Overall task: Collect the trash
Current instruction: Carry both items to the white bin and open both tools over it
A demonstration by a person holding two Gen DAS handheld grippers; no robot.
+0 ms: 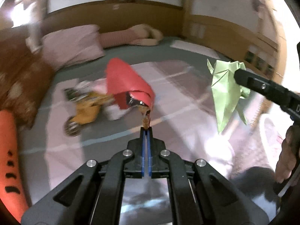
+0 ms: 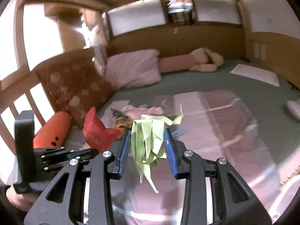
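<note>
Overhead, crumpled green paper point(image 2: 148, 142) between ribbed blue pads point(image 2: 171, 146) of right tool point(image 2: 148, 146).

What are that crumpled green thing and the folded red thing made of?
The crumpled green piece in the right gripper looks like thin matte paper: it holds sharp creases and pointed folds. The folded red piece held by the left gripper seems to be matte paper too, with a shiny, perhaps foil, wrapper tucked beneath.

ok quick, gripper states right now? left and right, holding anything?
Left gripper: shut on the red paper, pinched at a brownish corner, paper hanging clear of the bed.
Right gripper: shut on the crumpled green paper, also lifted.
</note>
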